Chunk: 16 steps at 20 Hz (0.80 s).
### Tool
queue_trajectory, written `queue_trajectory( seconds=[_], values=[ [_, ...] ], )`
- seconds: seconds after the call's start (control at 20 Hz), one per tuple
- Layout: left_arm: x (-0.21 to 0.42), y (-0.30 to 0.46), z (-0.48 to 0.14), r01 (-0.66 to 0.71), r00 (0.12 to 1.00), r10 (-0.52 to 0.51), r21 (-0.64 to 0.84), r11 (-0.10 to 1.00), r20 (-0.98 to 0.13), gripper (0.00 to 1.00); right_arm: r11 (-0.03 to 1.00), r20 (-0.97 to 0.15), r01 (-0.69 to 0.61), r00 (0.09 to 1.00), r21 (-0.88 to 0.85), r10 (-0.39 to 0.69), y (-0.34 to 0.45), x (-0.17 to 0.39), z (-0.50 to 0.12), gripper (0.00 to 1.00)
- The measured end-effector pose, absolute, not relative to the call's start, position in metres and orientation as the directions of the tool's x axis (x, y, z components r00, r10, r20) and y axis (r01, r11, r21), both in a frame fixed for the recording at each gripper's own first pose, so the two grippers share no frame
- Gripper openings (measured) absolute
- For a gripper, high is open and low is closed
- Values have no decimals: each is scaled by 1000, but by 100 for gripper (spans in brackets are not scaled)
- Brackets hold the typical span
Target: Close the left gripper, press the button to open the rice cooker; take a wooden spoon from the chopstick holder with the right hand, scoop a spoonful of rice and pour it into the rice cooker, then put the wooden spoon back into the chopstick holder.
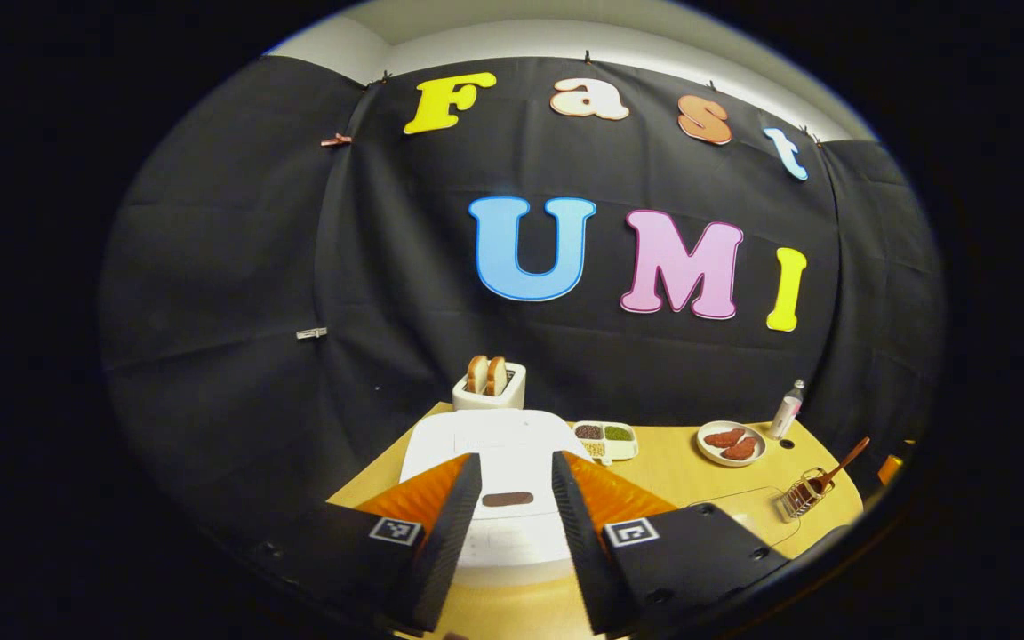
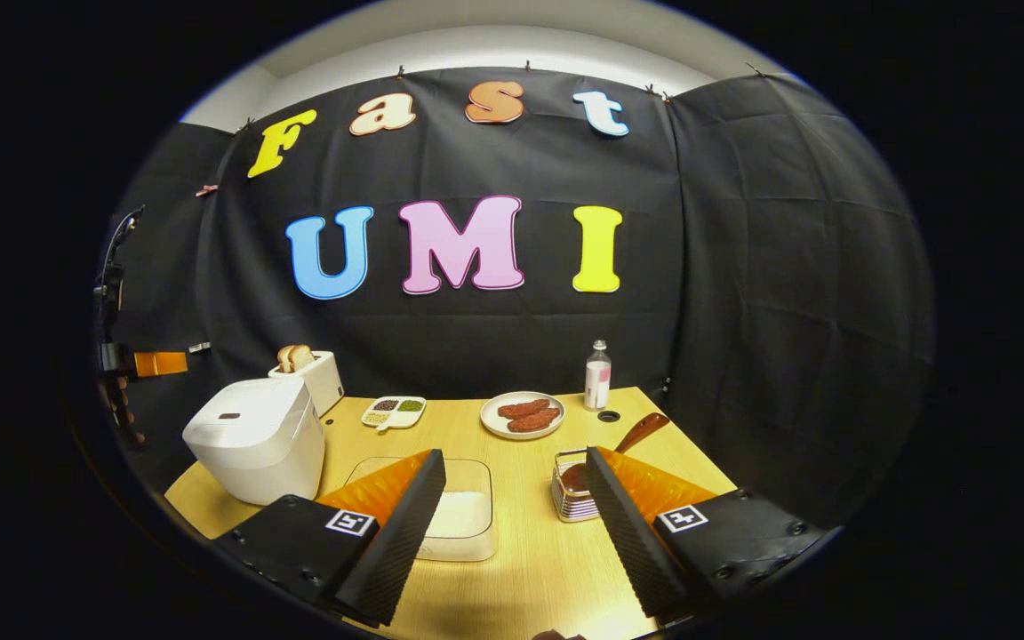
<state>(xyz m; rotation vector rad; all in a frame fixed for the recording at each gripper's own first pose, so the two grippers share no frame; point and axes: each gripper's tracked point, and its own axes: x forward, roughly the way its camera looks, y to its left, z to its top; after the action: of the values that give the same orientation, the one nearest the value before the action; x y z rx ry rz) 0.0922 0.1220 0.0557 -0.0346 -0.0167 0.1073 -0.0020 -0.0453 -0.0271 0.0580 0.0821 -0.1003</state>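
On the table (image 2: 521,533) nothing of the task looks done yet. The cooker (image 2: 254,440) stands at the left with its lid down, its button (image 1: 508,499) framed between the left tongs (image 1: 516,524), which gape apart and must first be brought together. The right tongs (image 2: 516,533) also stand apart, empty, above the rice tub (image 2: 463,516). The spoon (image 2: 632,436) sits in the holder (image 2: 570,493), just beside the tub. Pressing, scooping, pouring and returning all remain. The spoon's bowl is hidden in the holder; the tub's near edge is cut off by a finger.
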Motion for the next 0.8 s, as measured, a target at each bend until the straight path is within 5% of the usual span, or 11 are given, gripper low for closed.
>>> queue_trajectory(
  seconds=[0.2,0.25,0.45,0.8],
  values=[
    [115,115,61,-27,1000,27,-40,999,-15,35,990,-98,129,988,61,-122,-54,-10,-33,99],
    [121,116,61,-23,999,22,-21,1000,-23,34,989,-111,135,985,61,-128,-56,-13,-37,99],
    [151,132,54,-69,993,75,66,995,-86,9,982,-132,179,977,60,-170,-70,-26,-44,99],
    [185,138,0,-84,960,76,-21,996,-269,6,965,-167,250,958,75,-234,-89,-43,-57,99]
  ],
)
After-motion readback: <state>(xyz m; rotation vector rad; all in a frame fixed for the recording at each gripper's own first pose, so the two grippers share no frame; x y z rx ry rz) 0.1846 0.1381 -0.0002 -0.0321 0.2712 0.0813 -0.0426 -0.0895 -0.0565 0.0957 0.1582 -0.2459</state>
